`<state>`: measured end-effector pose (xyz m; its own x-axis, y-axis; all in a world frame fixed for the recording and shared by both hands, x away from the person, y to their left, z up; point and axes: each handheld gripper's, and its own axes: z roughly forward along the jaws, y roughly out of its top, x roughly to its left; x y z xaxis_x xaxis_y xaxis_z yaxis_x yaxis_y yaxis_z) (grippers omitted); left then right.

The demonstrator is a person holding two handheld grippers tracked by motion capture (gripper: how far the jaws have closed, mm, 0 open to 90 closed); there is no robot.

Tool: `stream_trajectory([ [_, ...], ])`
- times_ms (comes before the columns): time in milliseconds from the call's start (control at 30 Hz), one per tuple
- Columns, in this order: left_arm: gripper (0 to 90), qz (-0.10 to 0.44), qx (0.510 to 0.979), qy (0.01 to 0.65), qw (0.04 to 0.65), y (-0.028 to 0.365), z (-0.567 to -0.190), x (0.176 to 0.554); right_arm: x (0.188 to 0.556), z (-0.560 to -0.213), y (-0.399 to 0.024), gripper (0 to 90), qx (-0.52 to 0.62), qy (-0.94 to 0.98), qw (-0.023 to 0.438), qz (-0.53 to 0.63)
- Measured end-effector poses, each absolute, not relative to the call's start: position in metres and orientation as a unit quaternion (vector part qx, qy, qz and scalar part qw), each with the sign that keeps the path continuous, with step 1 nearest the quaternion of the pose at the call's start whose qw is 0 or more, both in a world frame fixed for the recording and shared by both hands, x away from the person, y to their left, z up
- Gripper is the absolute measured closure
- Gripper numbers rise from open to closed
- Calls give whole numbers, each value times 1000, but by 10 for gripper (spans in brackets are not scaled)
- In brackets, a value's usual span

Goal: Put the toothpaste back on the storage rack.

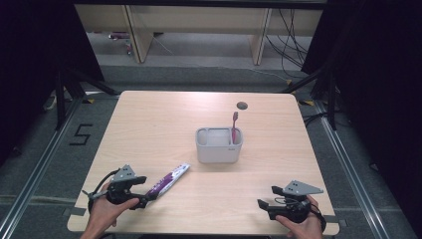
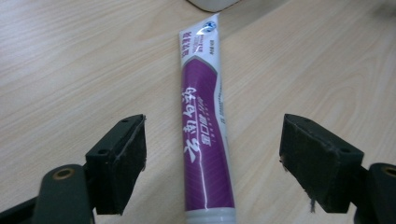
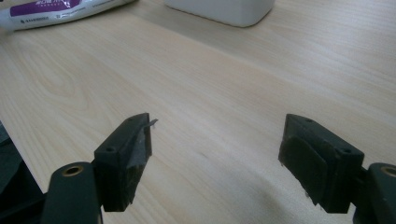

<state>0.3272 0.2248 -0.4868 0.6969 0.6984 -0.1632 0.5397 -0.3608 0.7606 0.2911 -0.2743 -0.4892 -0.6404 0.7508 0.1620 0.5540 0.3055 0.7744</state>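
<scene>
A purple and white toothpaste tube (image 1: 169,180) lies flat on the wooden table, slanting from the front left toward the middle. My left gripper (image 1: 144,191) is at its near end. In the left gripper view the tube (image 2: 205,130) runs between the jaws of the left gripper (image 2: 214,126), which stand wide on either side with gaps to the pads: open. A pale grey holder (image 1: 219,152) sits mid-table with a pink toothbrush (image 1: 234,127) upright in its right side. My right gripper (image 1: 267,196) rests at the front right, and in its own view the right gripper (image 3: 217,126) is open over bare wood.
The tabletop (image 1: 149,129) has a small round hole (image 1: 242,105) near its far edge. The right gripper view shows the holder's base (image 3: 219,9) and part of the tube (image 3: 51,11) at the top. Black stands and cables surround the table on the floor.
</scene>
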Motion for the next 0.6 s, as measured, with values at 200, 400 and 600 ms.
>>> stream_trajectory([
  [200, 241, 90, 829, 378, 403, 222, -487, 334, 292, -489, -275, 259, 408, 801, 114, 424],
  [400, 261, 88, 834, 374, 397, 217, -485, 338, 292, -488, -276, 259, 401, 802, 127, 423],
  [600, 329, 88, 843, 366, 385, 213, -484, 346, 291, -488, -275, 260, 408, 800, 118, 424],
])
